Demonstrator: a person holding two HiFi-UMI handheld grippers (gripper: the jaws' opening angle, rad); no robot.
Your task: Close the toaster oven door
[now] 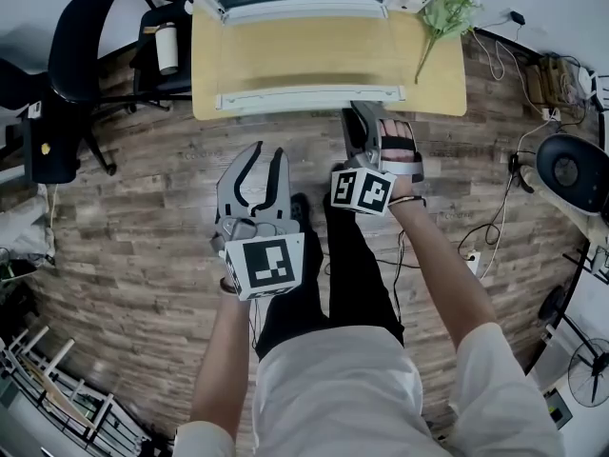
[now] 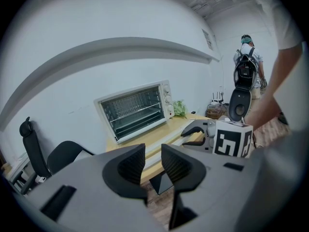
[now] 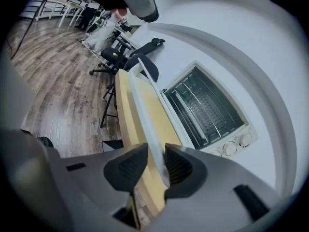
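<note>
On the yellow table [image 1: 438, 84] the toaster oven door [image 1: 304, 65] lies flat open, the right gripper [image 3: 154, 166] closing round its handle [image 3: 147, 110] but not tight yet, the left gripper [image 2: 153, 163] empty and spread, so lifting early could let it slip.

The right gripper [image 3: 155, 150] is matt grey plastic with black ribbed pads [image 3: 131, 167]. Its jaws are closing with the handle [image 3: 147, 105] of the oven door between them, a smooth, glossy white bar. Beyond that gripper, the toaster oven [image 3: 236, 146] has a cream, faintly shiny shell and bright metal wire racks [image 3: 207, 108]. The desk [image 1: 438, 84] ahead of it is pale, smooth wood with a satin sheen. The left gripper [image 1: 268, 150] is the same matt grey plastic. Beneath it the floor [image 1: 143, 208] is dull, grained wood plank.
</note>
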